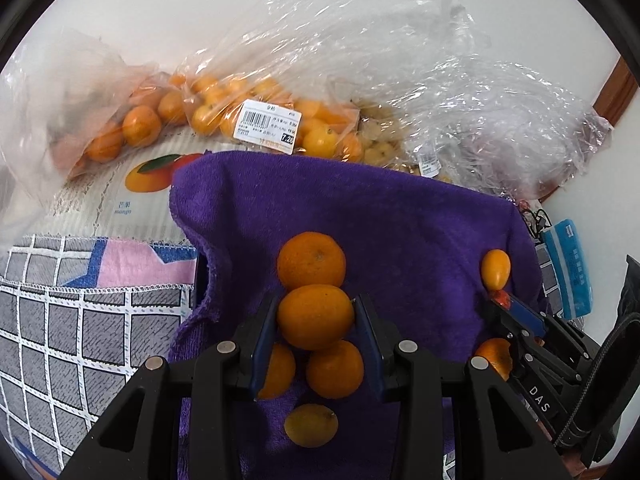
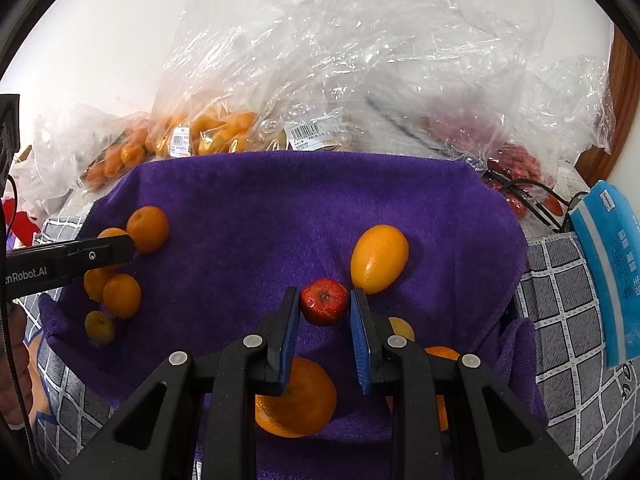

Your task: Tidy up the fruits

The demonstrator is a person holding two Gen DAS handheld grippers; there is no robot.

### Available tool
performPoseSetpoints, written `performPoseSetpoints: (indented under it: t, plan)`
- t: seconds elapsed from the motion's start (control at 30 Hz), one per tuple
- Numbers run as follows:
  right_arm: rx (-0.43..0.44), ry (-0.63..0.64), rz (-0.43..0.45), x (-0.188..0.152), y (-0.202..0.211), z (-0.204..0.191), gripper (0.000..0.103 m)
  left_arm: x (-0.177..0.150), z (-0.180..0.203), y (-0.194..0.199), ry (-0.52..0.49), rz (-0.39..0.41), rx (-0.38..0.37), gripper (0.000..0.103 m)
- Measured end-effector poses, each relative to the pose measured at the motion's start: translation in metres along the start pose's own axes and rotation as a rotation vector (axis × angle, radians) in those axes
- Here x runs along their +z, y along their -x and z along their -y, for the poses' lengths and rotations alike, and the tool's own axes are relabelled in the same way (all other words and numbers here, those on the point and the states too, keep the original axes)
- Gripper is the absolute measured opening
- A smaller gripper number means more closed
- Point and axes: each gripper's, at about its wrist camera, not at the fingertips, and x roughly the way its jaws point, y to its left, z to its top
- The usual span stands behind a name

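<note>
My left gripper (image 1: 316, 301) is shut on an orange mandarin (image 1: 315, 320) just above the purple towel (image 1: 400, 216). Around it lie more mandarins: one beyond (image 1: 311, 260), two below (image 1: 335, 368) and a small one nearest the camera (image 1: 311, 424). My right gripper (image 2: 324, 294) is shut on a small red fruit (image 2: 324, 302) over the towel (image 2: 280, 200). An oval yellow-orange fruit (image 2: 380, 258) lies just right of it, and a big orange (image 2: 298, 400) lies under the fingers. The left gripper (image 2: 120, 248) shows at the left edge, among the mandarins.
Clear plastic bags of oranges (image 1: 256, 120) and of red fruit (image 2: 516, 160) pile up behind the towel against the white wall. A checked cloth (image 1: 60, 320) lies under the towel. A blue packet (image 2: 612, 272) and a black cable (image 2: 532, 196) lie at the right. A hand (image 2: 14, 360) shows at left.
</note>
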Motion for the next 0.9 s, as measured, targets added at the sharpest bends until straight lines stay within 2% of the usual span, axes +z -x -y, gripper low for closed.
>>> performPoseSetpoints:
  t: [0.13,0.4,0.53,0.6,0.67,0.9]
  plan:
    - [-0.005,0.0,-0.006,0.0,-0.001,0.0,0.026,-0.001,0.0,-0.001,-0.005,0.003,0.008,0.037]
    - [-0.008,-0.01,0.0,0.001,0.015,-0.001,0.045,-0.005,0.001,0.011,0.006,-0.007,0.016,0.04]
    - [-0.017,-0.017,0.035,0.0,0.041,-0.004,0.055,-0.012,0.006,0.037,-0.011,0.04,0.018,0.055]
    - [-0.021,-0.028,0.058,-0.001,0.058,-0.005,0.064,-0.018,0.012,0.054,-0.027,0.07,0.017,0.057]
    - [-0.024,-0.042,0.076,-0.002,0.079,-0.006,0.068,-0.025,0.016,0.07,-0.041,0.092,0.019,0.061]
    - [-0.086,-0.054,0.133,-0.018,0.149,-0.015,0.069,-0.061,0.028,0.138,-0.067,0.182,0.017,0.068]
